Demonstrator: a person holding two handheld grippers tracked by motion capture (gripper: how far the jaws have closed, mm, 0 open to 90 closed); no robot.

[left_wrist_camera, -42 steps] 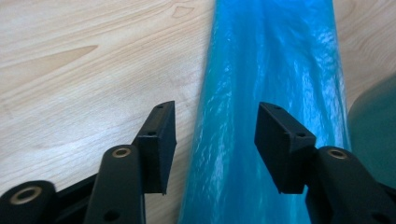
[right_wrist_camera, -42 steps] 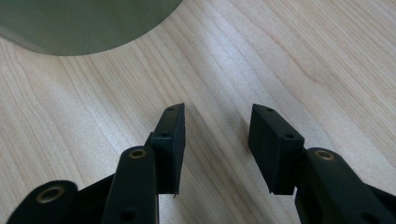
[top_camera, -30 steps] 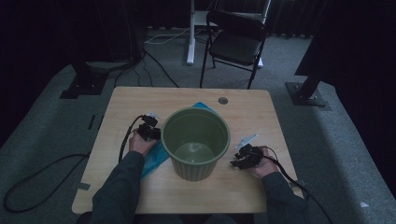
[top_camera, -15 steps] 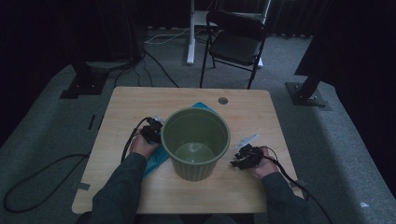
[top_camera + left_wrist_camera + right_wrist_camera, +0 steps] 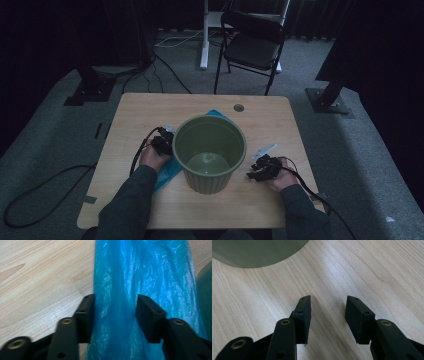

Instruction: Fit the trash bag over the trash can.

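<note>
Two grippers are down at the light wooden table, one on each side of a big olive-green plastic bucket that stands upright near the middle. The left gripper sits just beside the bucket's left wall, right over a thin, translucent bright-blue plastic bag. And look at that bag in the left gripper view: glossy, wrinkled film, gathered into long folds that run away from the camera, with pale highlights along the creases. It lies flat on the wood, and in the high view a strip of it shows at the bucket's left foot while a corner peeks out behind the rim. The left jaws have just been closing, and a bunched ridge of the blue film now stands between them; both pads look to be against the plastic at its sides, though whether they truly pinch it yet I cannot tell for sure. Over on the other side, the right gripper rests low on the table, just beside the bucket's right wall. Its jaws stand apart with bare wood grain between them, nothing in hand. A small pale strip lies on the table just beyond it.
</note>
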